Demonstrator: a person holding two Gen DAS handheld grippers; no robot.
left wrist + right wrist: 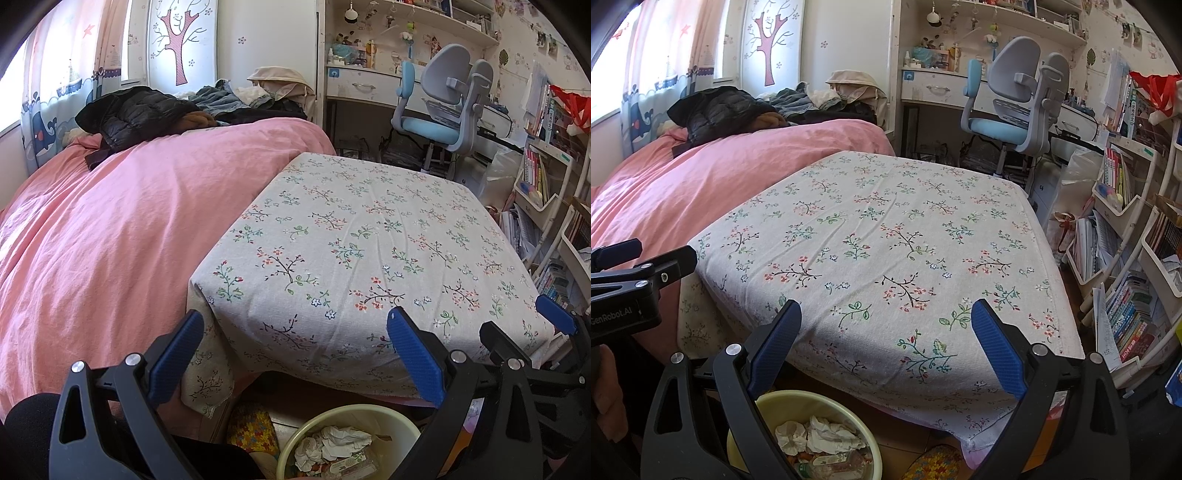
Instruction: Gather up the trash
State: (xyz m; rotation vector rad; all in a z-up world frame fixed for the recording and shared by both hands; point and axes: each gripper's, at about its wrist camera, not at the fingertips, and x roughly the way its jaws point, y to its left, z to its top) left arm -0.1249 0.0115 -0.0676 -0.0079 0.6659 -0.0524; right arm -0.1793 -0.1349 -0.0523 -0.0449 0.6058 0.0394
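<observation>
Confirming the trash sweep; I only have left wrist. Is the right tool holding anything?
Observer: No. The right tool is open, with nothing between its fingers.
Operator: Its body blocks my view of the table's near right corner. Any trash there?
Observer: None that I can see. The floral tablecloth shows only bare cloth out to its right edge and near corner.

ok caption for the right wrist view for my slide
Open right gripper over a floral-clothed table, yellow bin of crumpled tissue below.
</observation>
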